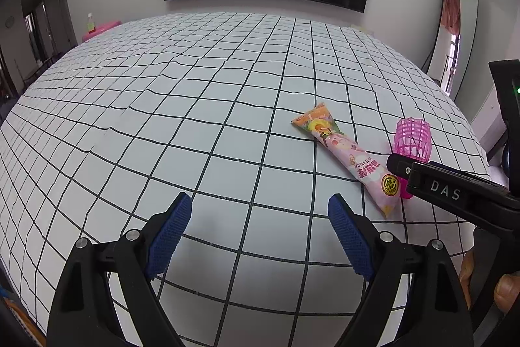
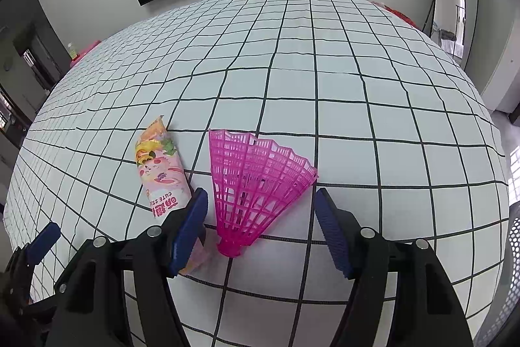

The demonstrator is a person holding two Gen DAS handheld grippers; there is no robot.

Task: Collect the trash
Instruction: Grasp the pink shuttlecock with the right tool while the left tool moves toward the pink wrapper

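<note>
Far left of the scene: only bare gridded cloth on the bench [image 1: 195,126]. Left hand-held gripper [image 1: 260,220] spread wide, nothing between the blue pads, poised over open squares.

To its right, apart from it: a pink snack wrapper [image 1: 351,158], flat on the cloth, long axis running diagonally from the orange far end toward the near right. Just beyond that, a pink plastic shuttlecock [image 1: 411,139], partly hidden in the left view by the body of the right hand-held gripper.

Right hand-held gripper [image 2: 260,210] also wide, empty, bracketing the shuttlecock [image 2: 256,181]: cork end nearest the camera and between the pads, skirt fanning away and to the right, long axis leaning a little right of the fingers' line. Left pad [image 2: 191,230] overlapping the near end of the wrapper [image 2: 162,178]; touching or merely above, cannot tell.

Clearly the nearer arm for the shuttlecock: the right. Likely call for the coming move: close on the narrow neck near the cork without pinching the wrapper along with it.

Seen only from the left wrist: the wrapper's whole length. Seen only from the right: the shuttlecock's full shape and its place between the pads. No bin identifiable in either view.
</note>
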